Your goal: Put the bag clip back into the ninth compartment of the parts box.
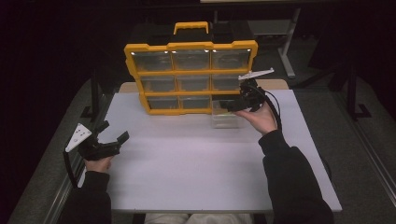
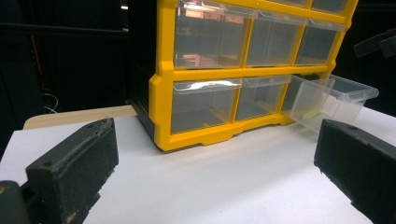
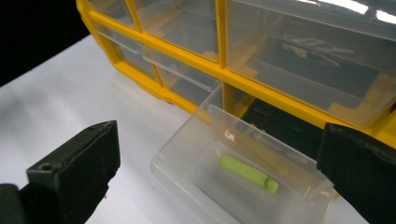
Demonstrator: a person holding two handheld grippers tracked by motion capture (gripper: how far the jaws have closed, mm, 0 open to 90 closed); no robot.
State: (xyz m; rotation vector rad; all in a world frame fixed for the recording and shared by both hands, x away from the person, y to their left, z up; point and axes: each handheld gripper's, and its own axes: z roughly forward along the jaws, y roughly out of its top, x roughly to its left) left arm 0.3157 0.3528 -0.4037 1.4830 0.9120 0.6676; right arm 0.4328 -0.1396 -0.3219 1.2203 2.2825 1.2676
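Above the pulled-out clear drawer (image 3: 243,182) with a green piece (image 3: 247,173), the right gripper (image 1: 233,103) hovered, jaws apart; the left gripper (image 1: 112,133) was also open.

the organiser (image 1: 191,77) has a glossy yellow plastic frame; its drawers are clear, shiny plastic. the pulled-out drawer (image 3: 243,172) holds a smooth, matt green plastic piece (image 3: 247,173). the bench (image 1: 196,163) is matt white. the hand-held gripper jaws look rough, matt black.
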